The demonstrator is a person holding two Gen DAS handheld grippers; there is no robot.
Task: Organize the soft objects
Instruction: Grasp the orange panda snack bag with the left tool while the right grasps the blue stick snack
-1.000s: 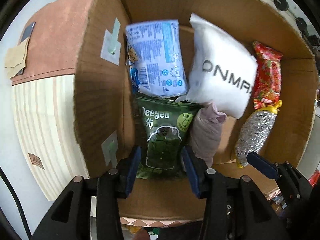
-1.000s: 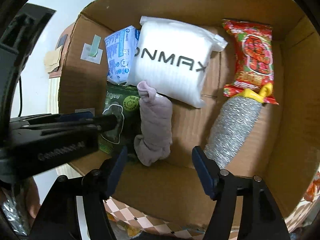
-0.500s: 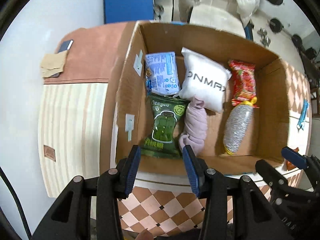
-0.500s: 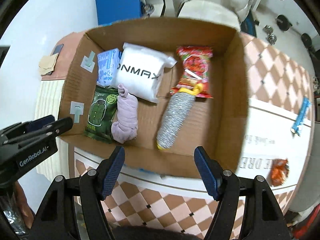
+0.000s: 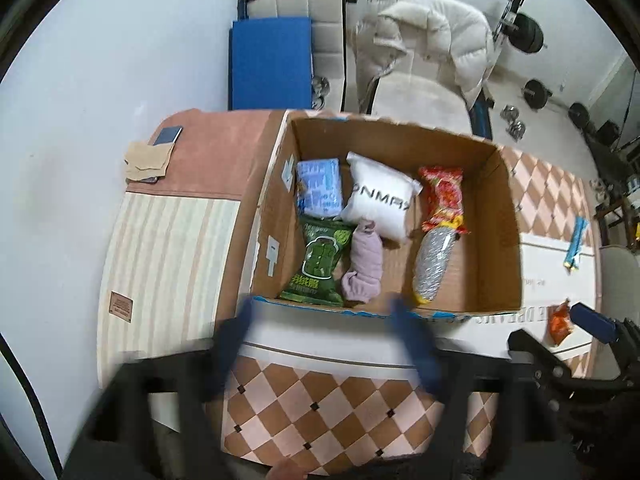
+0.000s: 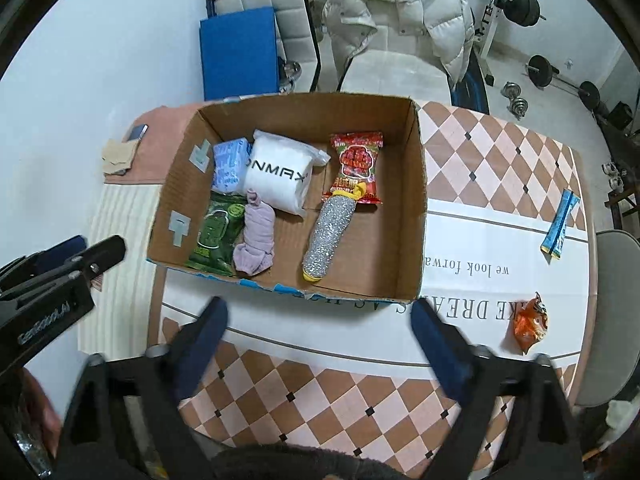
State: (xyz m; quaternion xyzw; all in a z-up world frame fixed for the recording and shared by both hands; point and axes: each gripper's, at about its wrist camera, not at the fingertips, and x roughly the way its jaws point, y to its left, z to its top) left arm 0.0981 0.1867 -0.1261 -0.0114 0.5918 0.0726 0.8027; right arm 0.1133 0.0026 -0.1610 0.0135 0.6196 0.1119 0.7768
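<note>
A cardboard box (image 6: 408, 216) on the table holds a blue pack (image 6: 229, 164), a white ONMAX pouch (image 6: 280, 176), a green snack bag (image 6: 216, 236), a rolled lilac cloth (image 6: 256, 240), a red snack bag (image 6: 356, 166) and a silver scrubber (image 6: 330, 236). The same items show in the left wrist view, with the box (image 5: 500, 240) and cloth (image 5: 364, 264). My left gripper (image 5: 324, 316) is open and empty, raised in front of the box. My right gripper (image 6: 316, 316) is open and empty, also short of the box's near wall.
An orange snack packet (image 6: 530, 322) and a blue sachet (image 6: 560, 224) lie on the checked tablecloth (image 6: 304, 376) right of the box. A phone (image 5: 167, 136) and brown paper (image 5: 146, 160) lie at far left. A chair with a white jacket (image 6: 400, 20) stands behind.
Both grippers have pulled up and back out of the box, so the whole box and table now show. The left gripper's jaws have opened wider. The items in the box have not moved.
</note>
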